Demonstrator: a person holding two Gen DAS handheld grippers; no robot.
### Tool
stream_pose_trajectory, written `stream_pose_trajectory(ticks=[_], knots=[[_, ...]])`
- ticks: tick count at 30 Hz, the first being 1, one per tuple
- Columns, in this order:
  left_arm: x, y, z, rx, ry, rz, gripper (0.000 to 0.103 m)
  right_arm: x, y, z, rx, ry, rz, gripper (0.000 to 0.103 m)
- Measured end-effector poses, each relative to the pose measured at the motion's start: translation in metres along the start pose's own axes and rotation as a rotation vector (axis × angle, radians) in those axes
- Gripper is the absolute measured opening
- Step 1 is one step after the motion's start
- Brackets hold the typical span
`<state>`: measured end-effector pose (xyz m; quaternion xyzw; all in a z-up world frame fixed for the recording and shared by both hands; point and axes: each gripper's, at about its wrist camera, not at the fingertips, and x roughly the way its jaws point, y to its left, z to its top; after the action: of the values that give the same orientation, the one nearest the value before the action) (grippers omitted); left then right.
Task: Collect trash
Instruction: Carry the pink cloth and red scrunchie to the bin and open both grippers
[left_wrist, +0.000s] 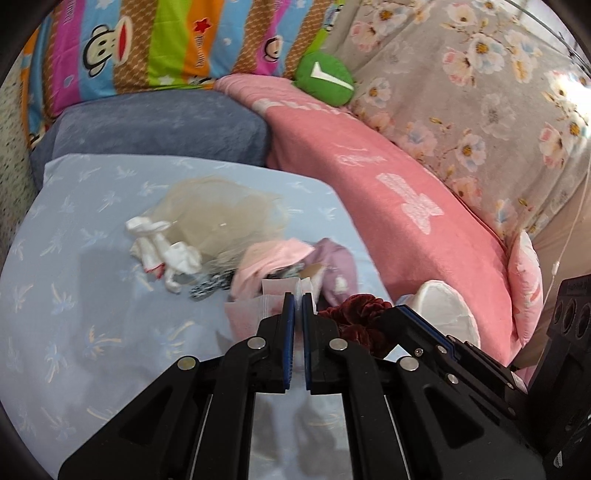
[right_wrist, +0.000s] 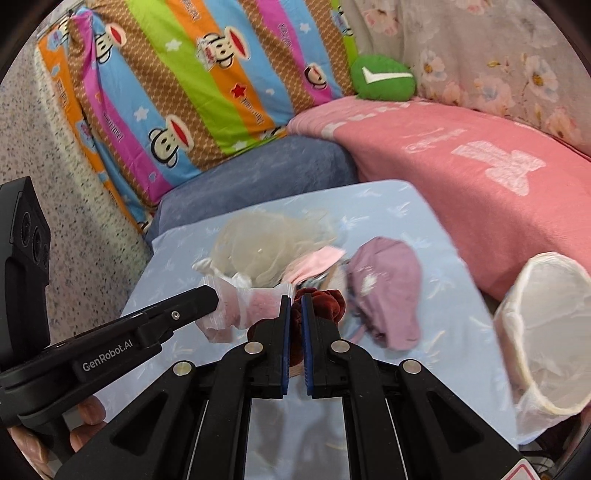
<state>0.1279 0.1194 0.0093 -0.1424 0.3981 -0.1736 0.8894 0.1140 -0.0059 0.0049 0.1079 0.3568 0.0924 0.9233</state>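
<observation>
A: Trash lies heaped mid-bed on the pale blue palm-print sheet (left_wrist: 74, 332): a crumpled translucent beige plastic bag (left_wrist: 221, 218) at eleven o'clock, a mauve cloth cap (right_wrist: 388, 288), white tissue wads (left_wrist: 162, 251). The white-lined round bin (right_wrist: 546, 332) stands at three o'clock of the right gripper (right_wrist: 297, 299).

B: Jaws?

A: The left gripper (left_wrist: 298, 299) is nearly closed on a pinkish clear wrapper (right_wrist: 236, 306), long axis crosswise. The right one is nearly closed around a dark red velvet scrunchie (right_wrist: 325, 301); grip likely, not certain.

B: Nearer the bin?

A: The right, I judge. The heap's underside is hidden, and a patterned scrap is blurred.
</observation>
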Motion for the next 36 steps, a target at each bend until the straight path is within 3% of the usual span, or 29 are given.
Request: stream_pose_trajectory(ticks=[16, 27, 36], knots=[[0.046, -0.140, -0.008, 0.223, 0.064, -0.164, 0.004, -0.077, -0.144, 0.005, 0.179, -0.127, -0.208, 0.005], [0.083, -0.221, -0.021, 0.344, 0.151, -0.257, 0.005, -0.101, -0.233, -0.012, 0.284, -0.144, -0.340, 0.005], [0.104, -0.253, -0.027, 0.379, 0.190, -0.244, 0.006, -0.096, -0.266, -0.023, 0.330, -0.121, -0.366, 0.006]])
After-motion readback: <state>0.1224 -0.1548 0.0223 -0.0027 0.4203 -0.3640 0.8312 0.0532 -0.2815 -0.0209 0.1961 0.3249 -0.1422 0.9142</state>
